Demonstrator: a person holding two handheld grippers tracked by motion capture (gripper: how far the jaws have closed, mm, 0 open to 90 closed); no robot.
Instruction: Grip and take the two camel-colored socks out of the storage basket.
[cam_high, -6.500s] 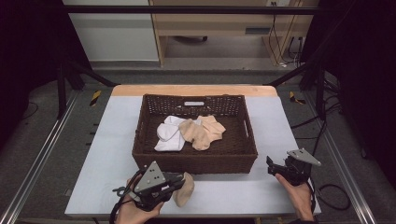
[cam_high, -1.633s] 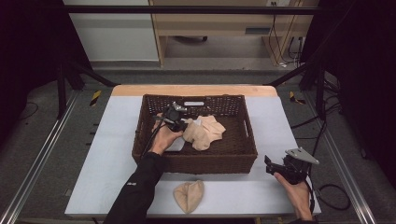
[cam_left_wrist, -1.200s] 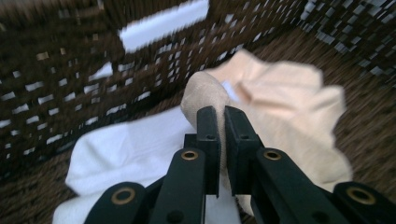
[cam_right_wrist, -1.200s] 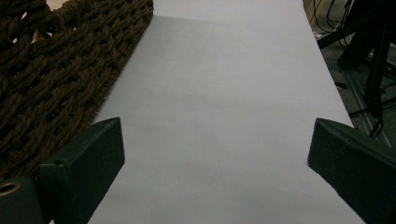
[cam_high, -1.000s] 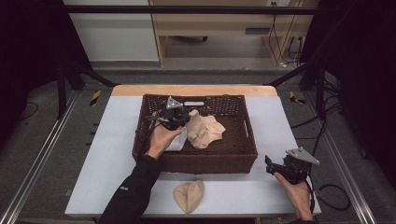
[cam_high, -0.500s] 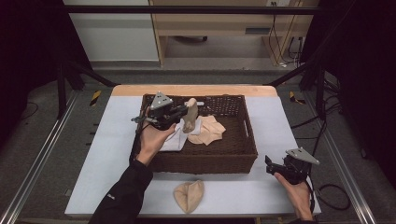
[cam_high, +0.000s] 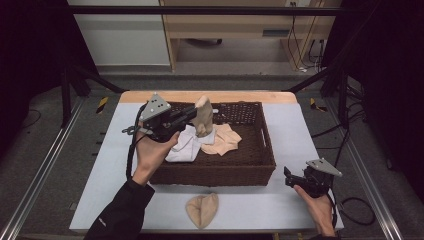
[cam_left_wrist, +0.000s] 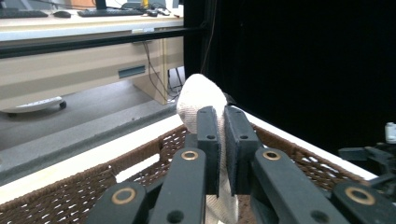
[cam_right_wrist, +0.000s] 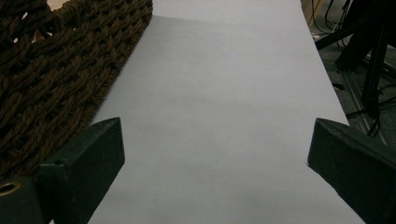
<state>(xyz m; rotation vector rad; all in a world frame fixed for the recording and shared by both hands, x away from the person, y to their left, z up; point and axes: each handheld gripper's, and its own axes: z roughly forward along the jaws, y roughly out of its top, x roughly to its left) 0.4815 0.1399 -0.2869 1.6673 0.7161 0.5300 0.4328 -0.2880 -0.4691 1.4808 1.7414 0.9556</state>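
Dark curtains and a pale wooden desk back the work area; a light grey table carries a dark brown woven wicker basket.

Item under handling: a beige knitted sock, held above the basket's far left part. The left gripper is clamped on it. In the left gripper view the two black jaws stand nearly together with the fabric pinched between them, the rounded end bulging above the tips and the rest hanging below.

Judgement: the sock is light, soft and limp. It will sag and swing from any hold, and it is not fragile. A pinch through a doubled fold near mid-length looks secure; an edge hold may slip.

Beneath the jaws, inside the basket, lie a white cloth item and a peach cloth item. A second beige sock lies on the table, outside the basket's near wall.

The right gripper hovers low over the table's near right part, jaws spread wide with nothing between them.

Not determinable: how much sock hangs below the jaws, and how many garments make up the pile.
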